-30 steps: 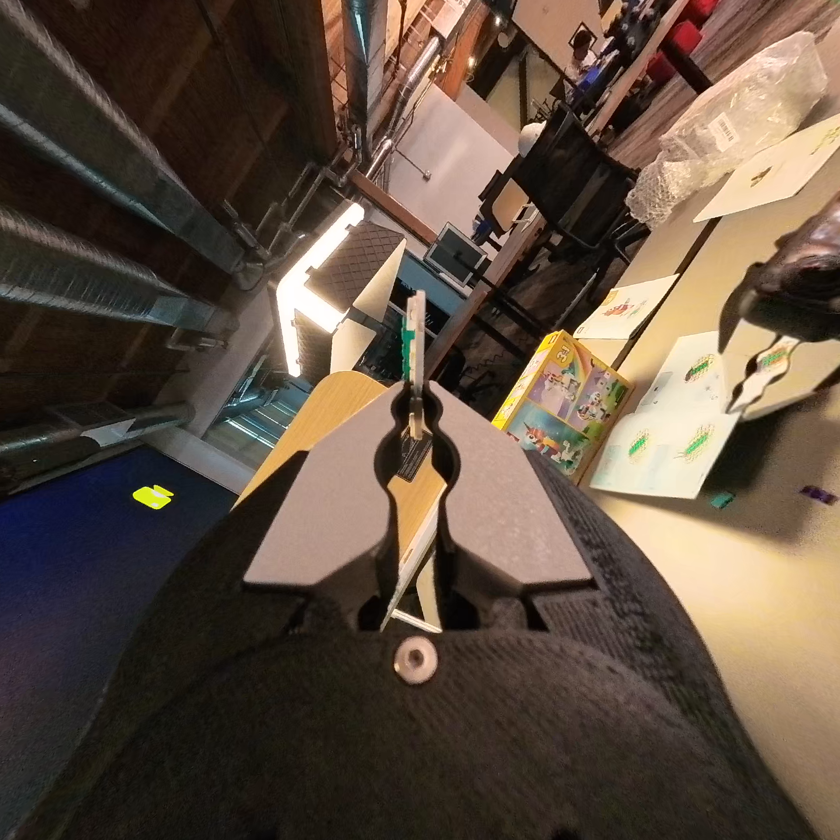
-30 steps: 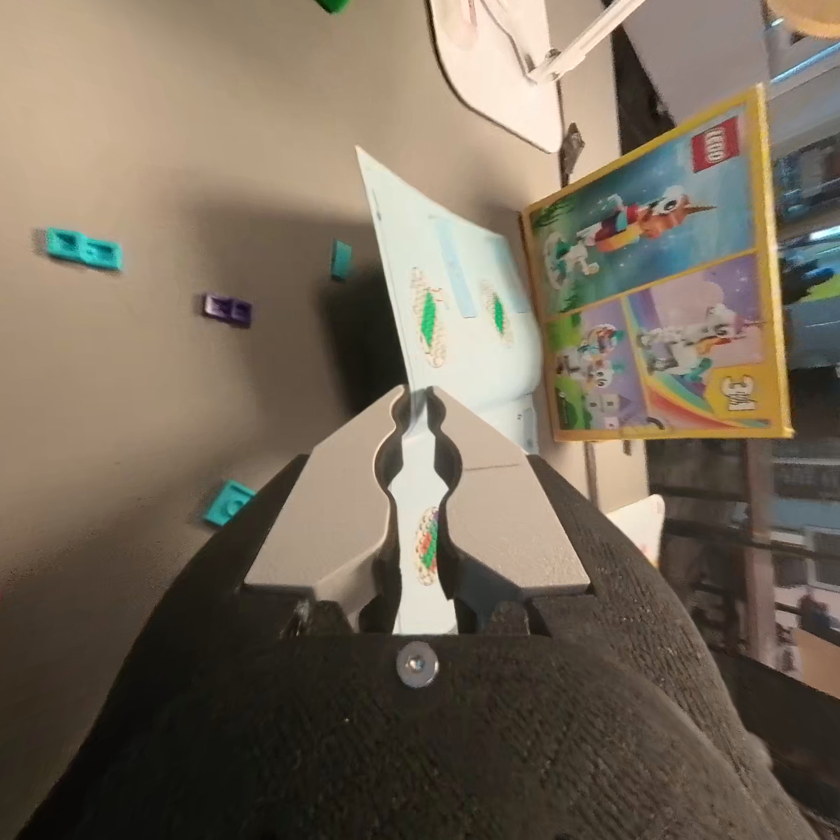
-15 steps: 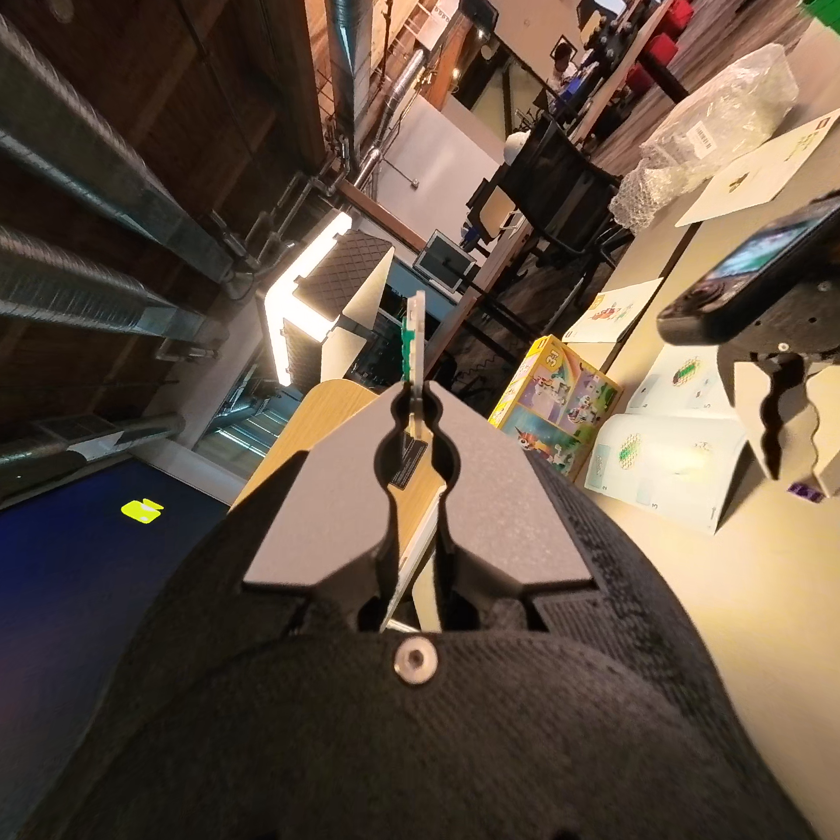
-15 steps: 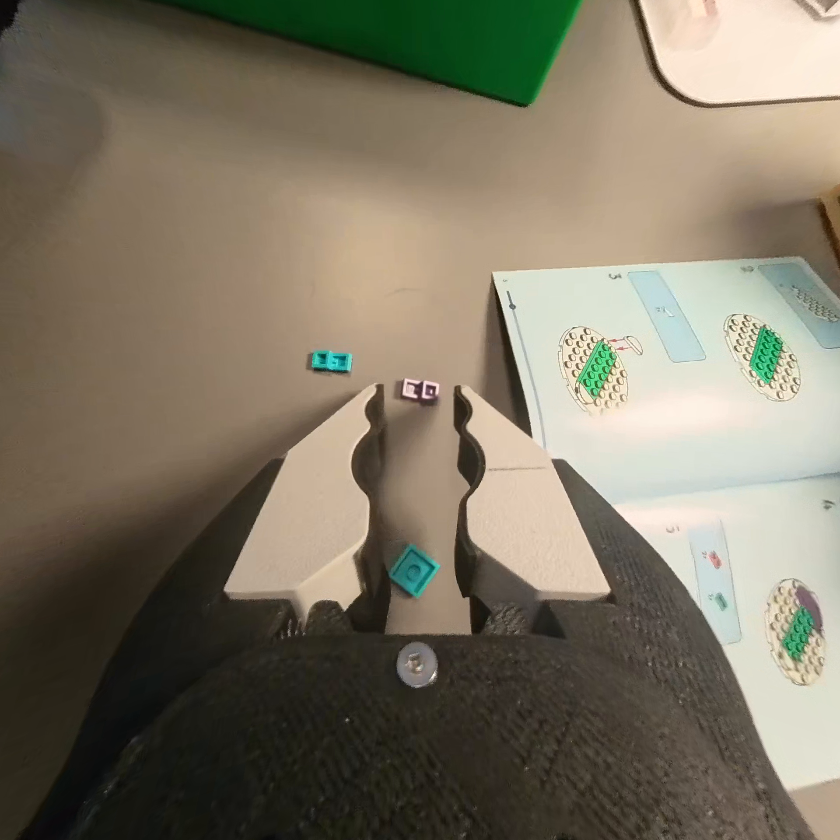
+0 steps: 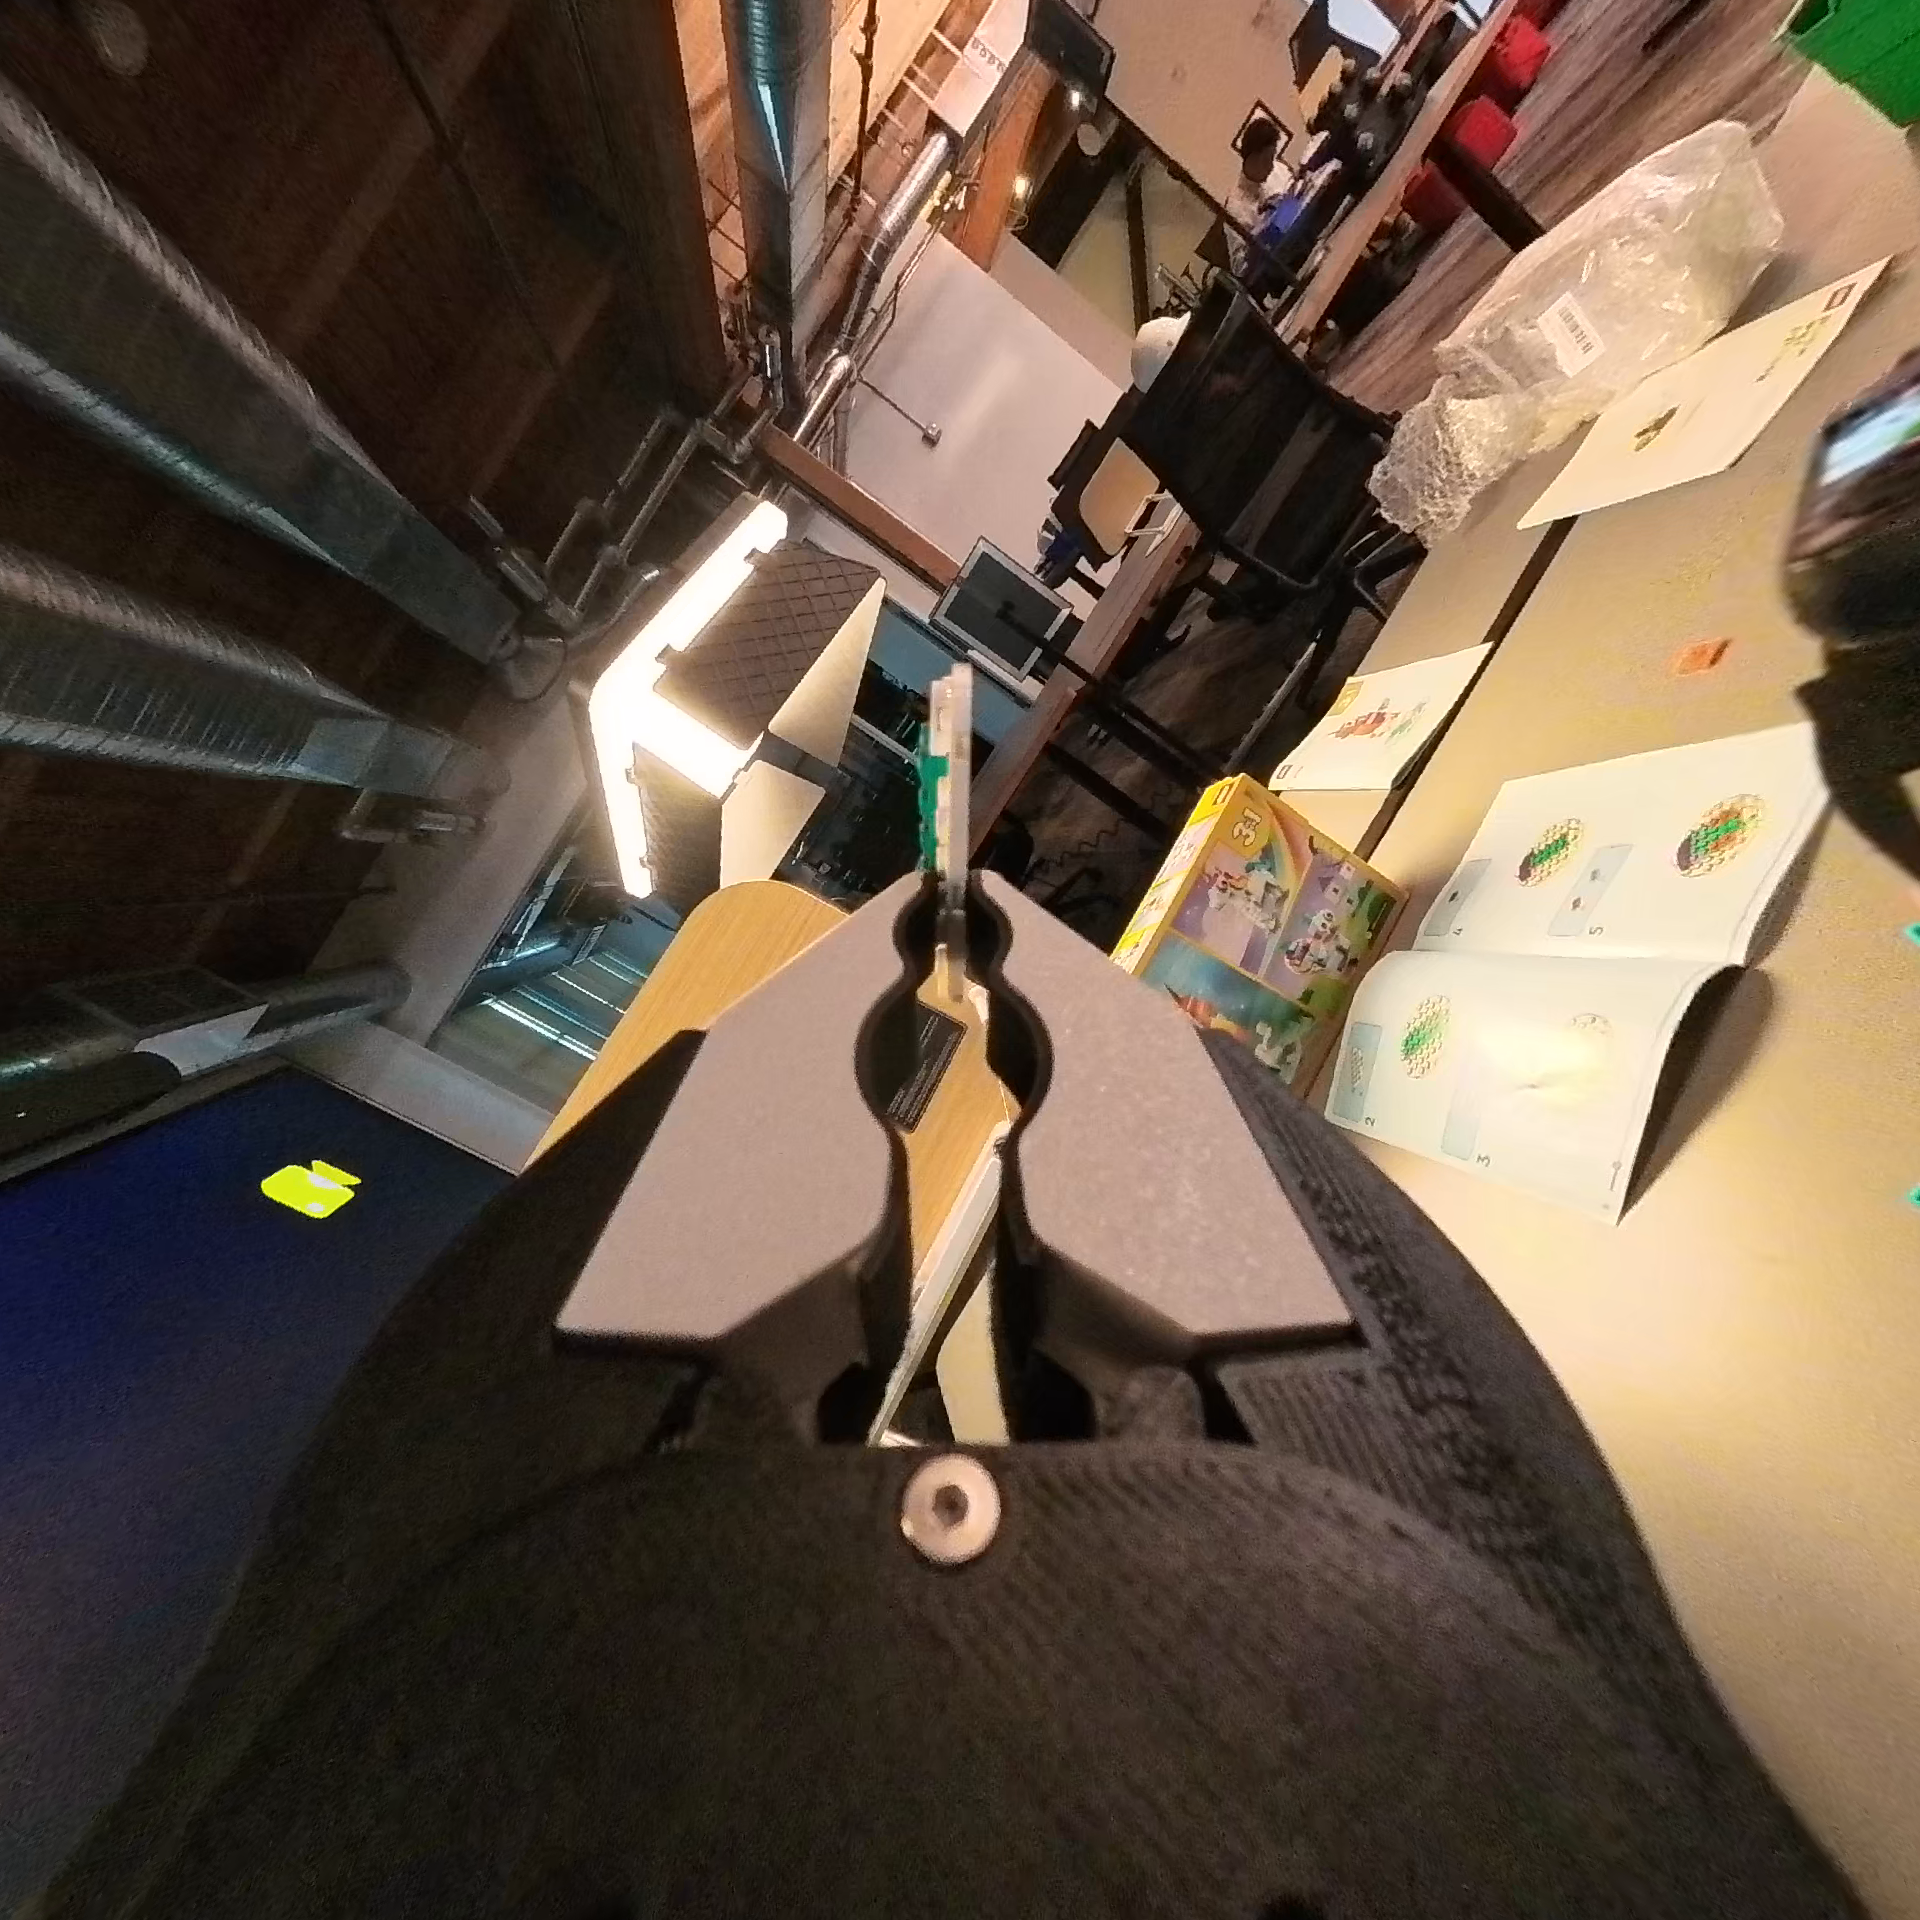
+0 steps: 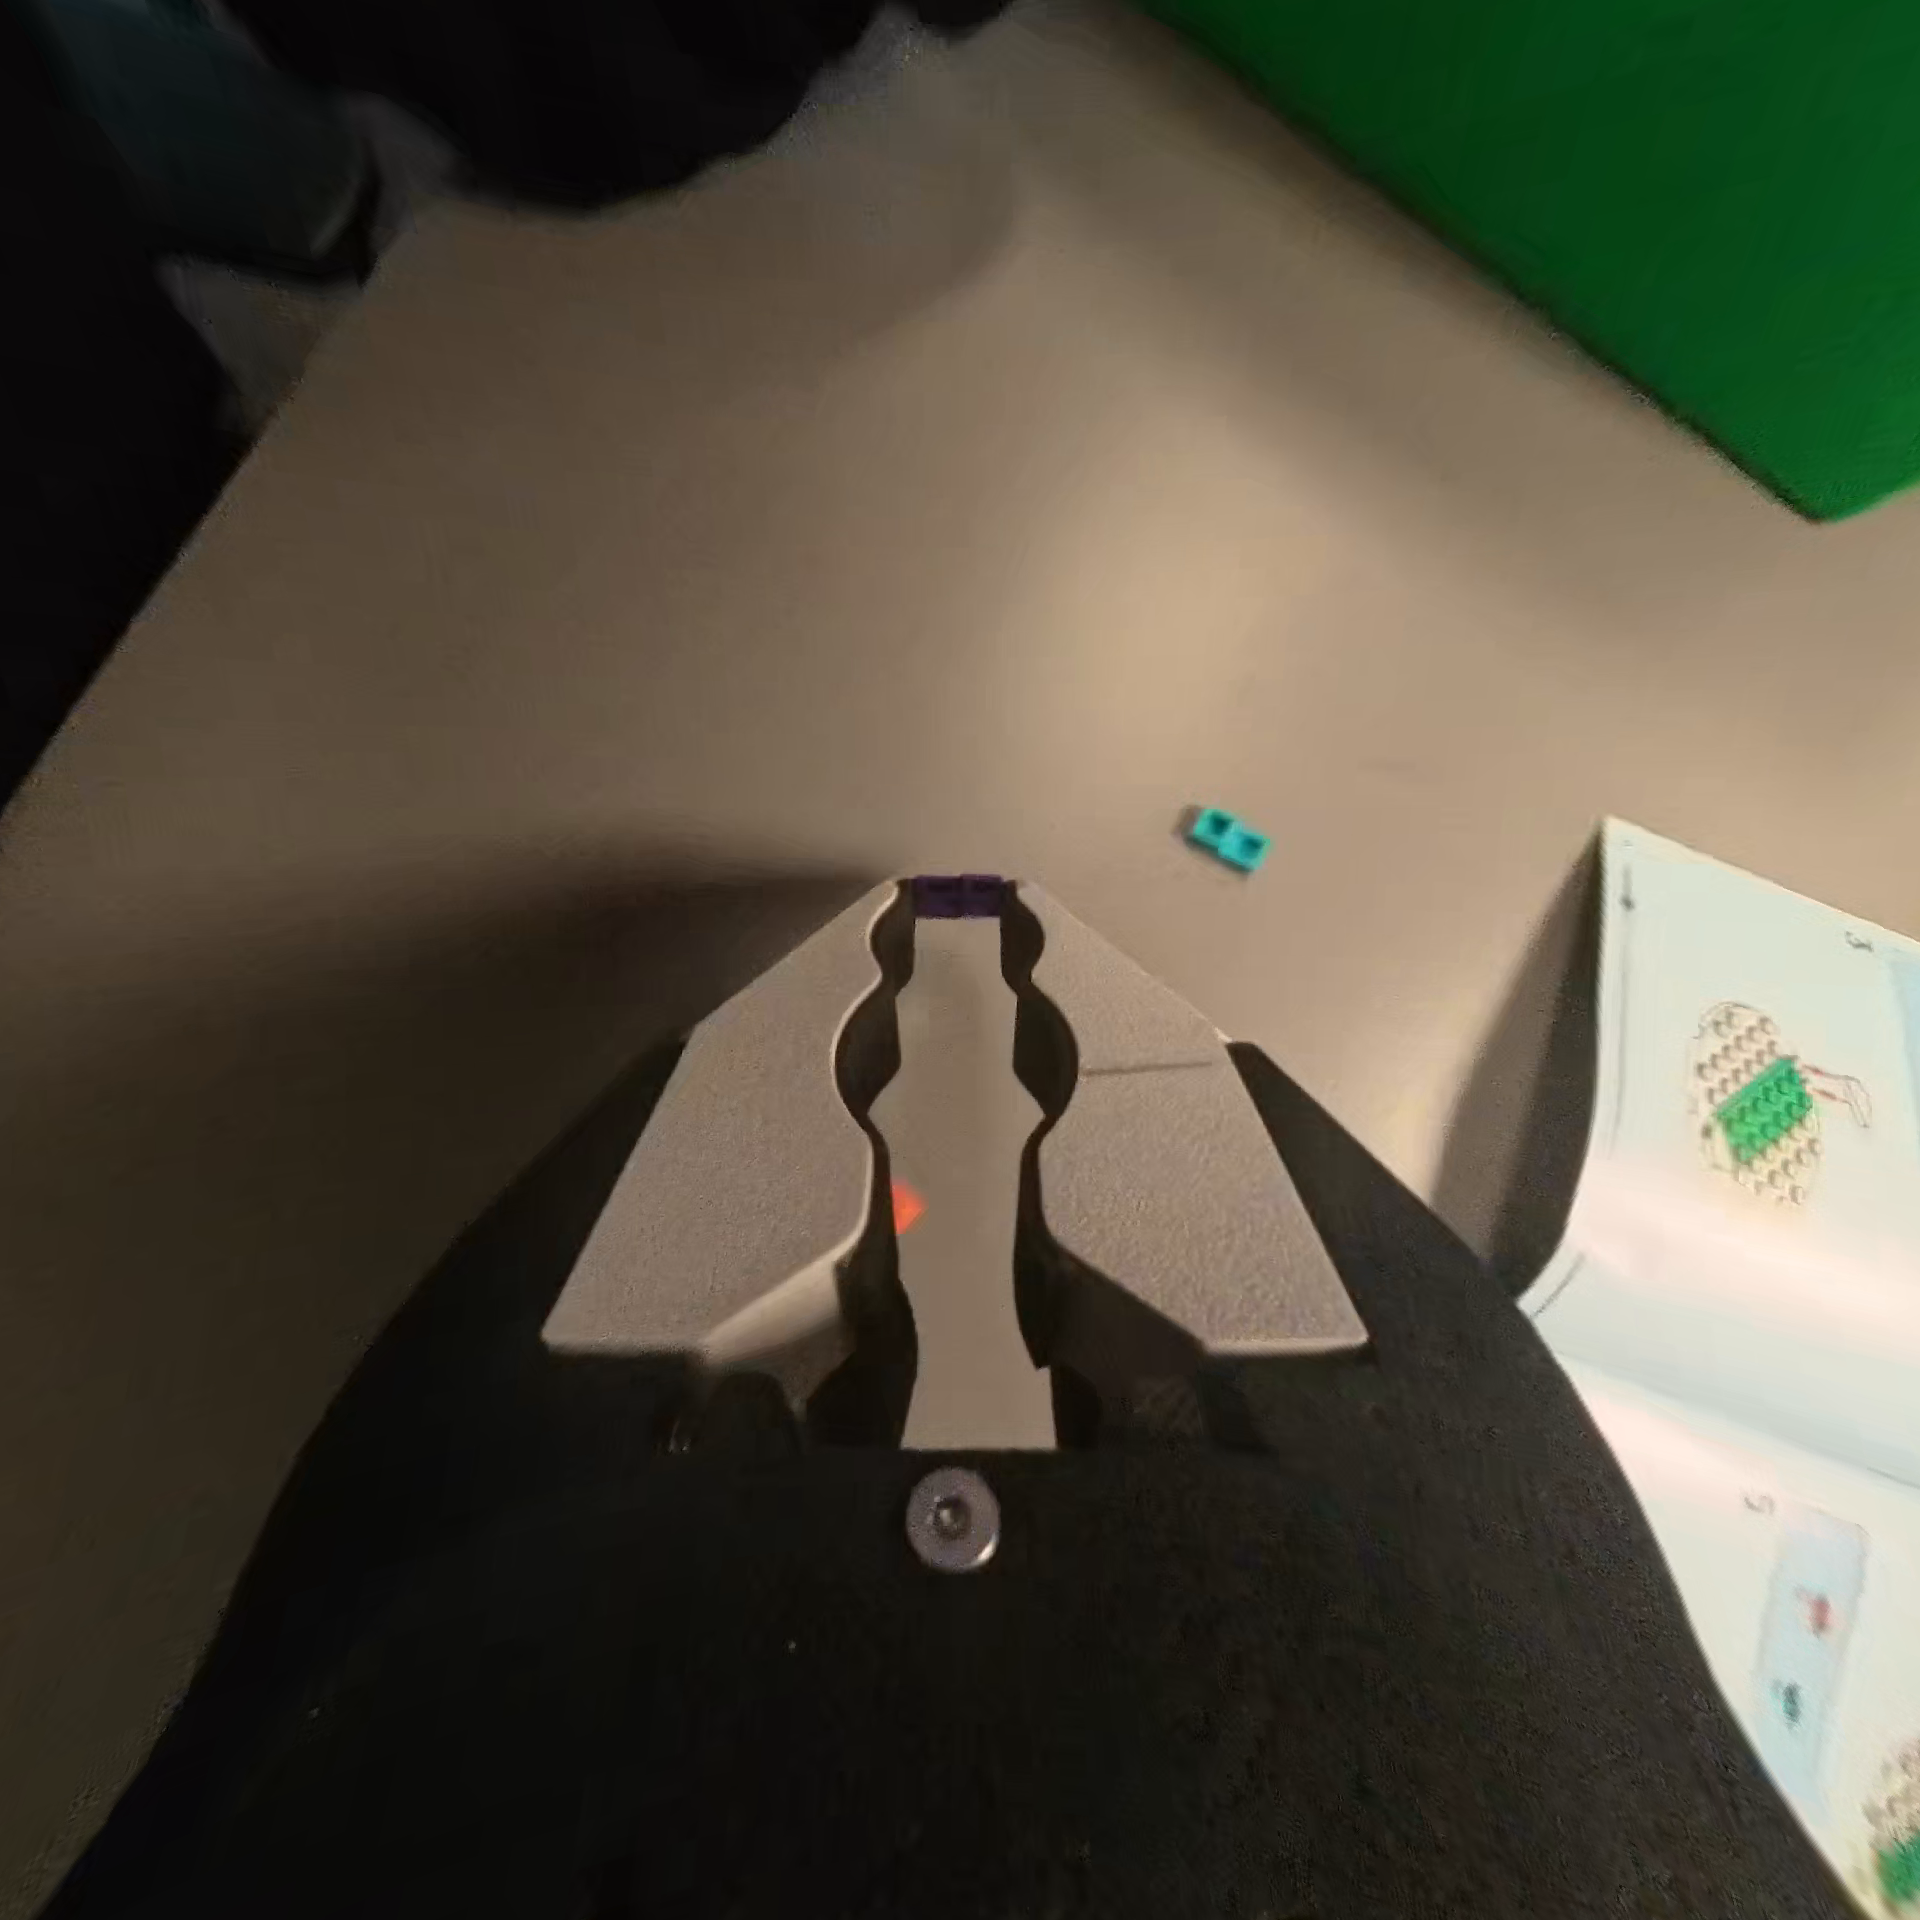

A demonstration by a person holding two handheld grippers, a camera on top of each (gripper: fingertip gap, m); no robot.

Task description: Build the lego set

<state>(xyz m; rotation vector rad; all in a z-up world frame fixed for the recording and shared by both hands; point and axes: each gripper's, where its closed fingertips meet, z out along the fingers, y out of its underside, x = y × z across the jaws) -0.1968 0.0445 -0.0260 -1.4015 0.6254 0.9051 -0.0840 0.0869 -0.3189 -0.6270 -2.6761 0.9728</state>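
Lego plate assembly, thin white with green bricks, stands edge-on, clamped in the left tool off the worktop. Right tool pinches a small purple 2-stud plate near the worktop's edge, beside a teal 2-stud plate.

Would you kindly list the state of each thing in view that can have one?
left hand-held gripper: shut on the plate assembly.
plate assembly: held edge-on, off the table.
right hand-held gripper: shut on the purple piece.
purple piece: pinched at the tips.
instruction booklet: lying open.
teal piece: loose on the table.
set box: standing on edge.
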